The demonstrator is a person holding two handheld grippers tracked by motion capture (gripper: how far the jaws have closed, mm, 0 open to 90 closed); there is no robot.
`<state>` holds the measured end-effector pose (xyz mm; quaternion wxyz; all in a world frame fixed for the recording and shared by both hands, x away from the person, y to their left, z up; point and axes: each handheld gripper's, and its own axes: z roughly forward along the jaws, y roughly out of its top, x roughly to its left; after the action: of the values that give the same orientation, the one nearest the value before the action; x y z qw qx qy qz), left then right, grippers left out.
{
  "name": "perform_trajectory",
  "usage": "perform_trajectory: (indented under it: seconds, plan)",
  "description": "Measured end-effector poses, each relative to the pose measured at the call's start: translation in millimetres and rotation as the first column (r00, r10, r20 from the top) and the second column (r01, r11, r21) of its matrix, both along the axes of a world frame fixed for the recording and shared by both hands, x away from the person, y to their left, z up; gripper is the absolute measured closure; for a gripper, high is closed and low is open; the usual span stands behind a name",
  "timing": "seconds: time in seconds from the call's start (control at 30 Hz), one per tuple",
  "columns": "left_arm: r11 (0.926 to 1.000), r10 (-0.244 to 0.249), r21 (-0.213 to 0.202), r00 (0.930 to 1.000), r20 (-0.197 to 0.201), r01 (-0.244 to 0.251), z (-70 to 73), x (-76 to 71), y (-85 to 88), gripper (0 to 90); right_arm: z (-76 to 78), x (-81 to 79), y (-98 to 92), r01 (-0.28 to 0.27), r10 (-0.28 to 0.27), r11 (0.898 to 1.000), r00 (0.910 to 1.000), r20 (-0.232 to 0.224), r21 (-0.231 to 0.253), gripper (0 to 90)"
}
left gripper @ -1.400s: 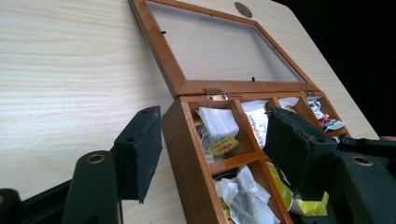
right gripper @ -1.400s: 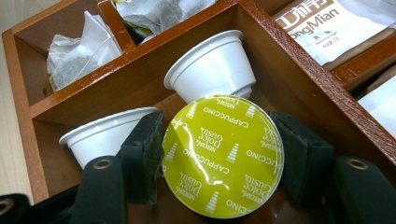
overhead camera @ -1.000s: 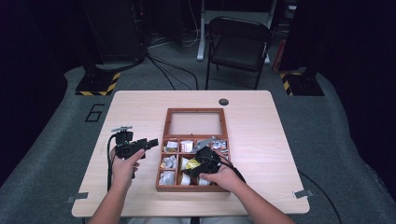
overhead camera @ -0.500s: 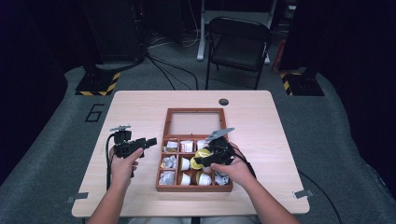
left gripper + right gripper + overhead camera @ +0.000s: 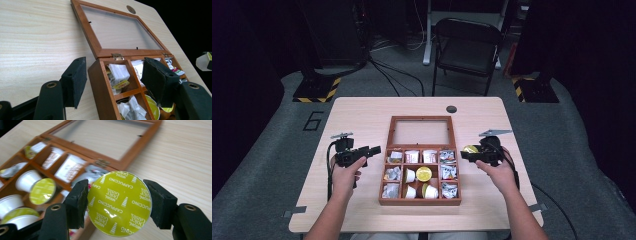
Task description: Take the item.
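The coffee capsule (image 5: 119, 203), green-lidded, is clamped between the jaws of the right gripper (image 5: 473, 154), held above the table (image 5: 362, 115) just right of the wooden box (image 5: 384, 170). The left gripper (image 5: 371, 150) is released, jaws apart and empty, at the box's left wall.

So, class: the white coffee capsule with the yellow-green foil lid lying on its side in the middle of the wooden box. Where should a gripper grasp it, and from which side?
Grip the white coffee capsule across its tapered plastic body, just behind the yellow-green foil lid, coming straight down from above. The wooden box has dividers walling it in, so probably only the top is free.
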<state>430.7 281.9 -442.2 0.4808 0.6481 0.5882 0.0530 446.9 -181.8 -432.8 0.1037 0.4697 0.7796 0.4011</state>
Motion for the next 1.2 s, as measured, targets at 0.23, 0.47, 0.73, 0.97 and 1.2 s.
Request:
perform_trajectory:
  seconds: [0.23, 0.47, 0.73, 0.97, 1.2]
  plan:
    - [1.0000, 0.002, -0.002, 1.0000, -0.001, -0.002, -0.4, 0.9, -0.8, 36.4, -7.8, -4.8, -41.9, 0.119, -0.119, 0.993, 0.9929, -0.006, -0.005, 38.9]
    - [1.0000, -0.003, 0.004, 1.0000, -0.002, 0.003, -0.9, 1.0, -1.2, 36.4, -23.7, -9.7, -68.3, 0.189, -0.189, 0.982, 0.9815, -0.030, -0.021, 38.8]
    - [0.9999, -0.006, 0.013, 1.0000, -0.005, 0.006, -1.9, 1.5, -0.5, 36.4, -38.9, -4.2, -73.0, 0.210, -0.213, 0.976, 0.9766, -0.033, -0.061, 38.8]
    - [0.9999, -0.007, 0.011, 0.9999, -0.008, 0.007, -2.2, 1.5, -1.0, 36.4, -51.9, -0.1, -79.0, 0.240, -0.244, 0.969, 0.9670, -0.075, -0.051, 38.8]
    - [1.0000, -0.006, 0.006, 0.9999, -0.009, 0.006, -2.4, 1.7, -0.5, 36.4, -62.1, 3.1, -79.7, 0.247, -0.256, 0.964, 0.9619, -0.096, -0.096, 38.6]
